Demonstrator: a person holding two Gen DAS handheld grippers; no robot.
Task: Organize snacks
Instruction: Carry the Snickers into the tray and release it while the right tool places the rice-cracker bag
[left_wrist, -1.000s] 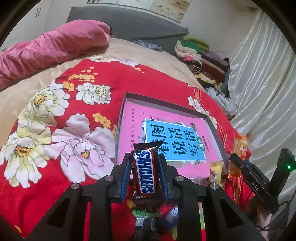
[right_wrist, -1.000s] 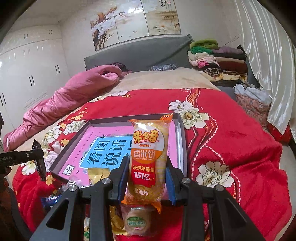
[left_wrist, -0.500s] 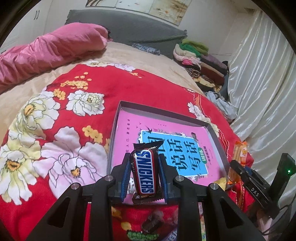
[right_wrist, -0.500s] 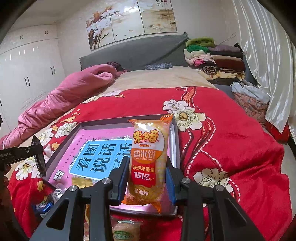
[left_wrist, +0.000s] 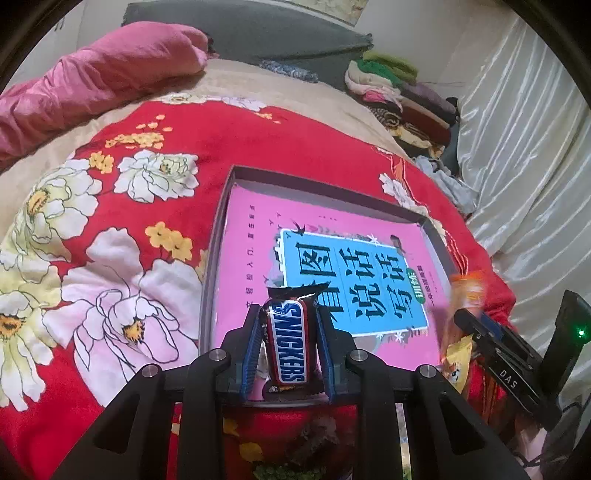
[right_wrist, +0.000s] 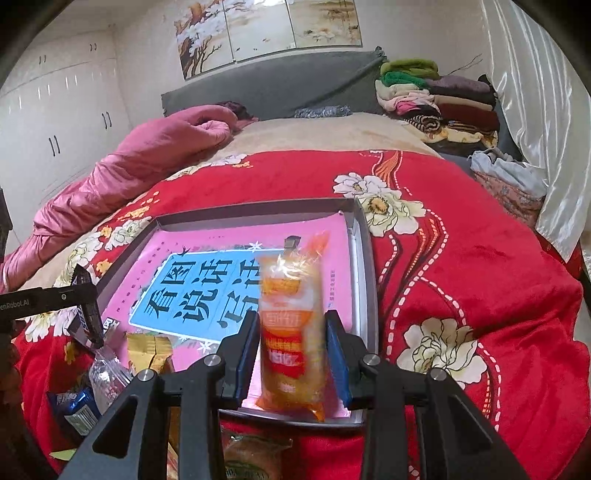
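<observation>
My left gripper (left_wrist: 287, 345) is shut on a Snickers bar (left_wrist: 289, 341), held upright over the near left corner of a grey tray (left_wrist: 218, 236) lined with a pink and blue book cover. My right gripper (right_wrist: 291, 354) holds an orange rice cracker pack (right_wrist: 291, 328), blurred, between its pads, over the near right part of the same tray (right_wrist: 364, 273). The pack and right gripper also show in the left wrist view (left_wrist: 465, 314).
The tray lies on a red flowered blanket (right_wrist: 461, 258) on a bed. Loose snacks lie at the near edge: a yellow packet (right_wrist: 149, 349), a blue packet (right_wrist: 75, 406), a round cake (right_wrist: 251, 458). Pink quilt (right_wrist: 147, 155) and folded clothes (right_wrist: 436, 99) lie behind.
Both grippers have moved forward over the tray with their snacks. The rice cracker pack now looks blurred and lower between the right pads, with a gap at the right pad.
</observation>
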